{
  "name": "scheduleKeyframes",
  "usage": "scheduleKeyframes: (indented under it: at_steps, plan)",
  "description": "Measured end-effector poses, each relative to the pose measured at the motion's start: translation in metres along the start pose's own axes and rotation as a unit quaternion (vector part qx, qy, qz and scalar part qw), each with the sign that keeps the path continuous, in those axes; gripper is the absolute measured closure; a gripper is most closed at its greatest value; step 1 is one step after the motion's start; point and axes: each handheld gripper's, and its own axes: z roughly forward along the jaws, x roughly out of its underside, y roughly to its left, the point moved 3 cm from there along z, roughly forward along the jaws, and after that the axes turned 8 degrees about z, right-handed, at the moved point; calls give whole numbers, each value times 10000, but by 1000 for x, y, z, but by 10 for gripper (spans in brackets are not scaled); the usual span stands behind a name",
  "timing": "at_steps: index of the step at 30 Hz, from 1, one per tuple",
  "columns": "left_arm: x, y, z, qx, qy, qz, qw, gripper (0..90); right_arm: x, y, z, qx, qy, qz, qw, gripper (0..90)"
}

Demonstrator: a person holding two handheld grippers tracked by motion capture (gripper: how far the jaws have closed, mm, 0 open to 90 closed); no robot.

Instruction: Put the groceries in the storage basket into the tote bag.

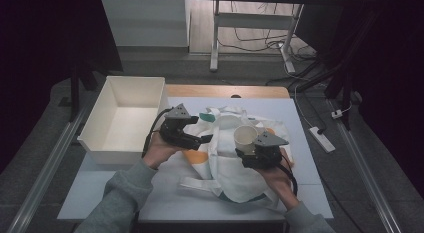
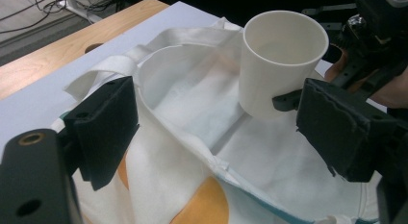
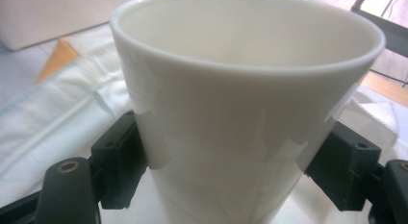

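A white bin [image 1: 120, 118] sits at the table's left. Beside it, my left gripper [image 1: 202, 139] hovers with jaws spread wide and nothing between them, over the white cloth bag [image 1: 235, 178]. To the right, my right gripper [image 1: 248, 152] clamps a white cup [image 1: 245, 137] upright above the bag's opening.

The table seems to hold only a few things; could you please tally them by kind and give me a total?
Cups: 1, the white cup, held upright in the right gripper
Cloth bags: 1, the tote bag, lying flat
Boxes: 1, the white box, empty
Total: 3
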Motion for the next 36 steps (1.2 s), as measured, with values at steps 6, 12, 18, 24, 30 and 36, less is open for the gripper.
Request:
scheduleKeyframes:
  at_steps: [6,12,18,24,30,36]
  plan:
    - [2,0,2,-3,84,11,10000,150,3,-2,0,-12,67,27,10000,222]
    - [4,2,3,-1,129,-8,9999,151,12,4,3,-69,224,-33,9997,222]
    - [5,2,4,19,175,5,9998,152,20,0,10,-43,266,49,9996,223]
    - [7,2,5,26,214,4,9998,152,25,2,8,-176,308,104,9993,222]
    - [7,3,4,16,220,-9,9998,152,32,10,12,-159,517,-140,9984,223]
    - [7,3,4,13,222,-2,9998,152,39,6,15,-196,491,20,9986,223]
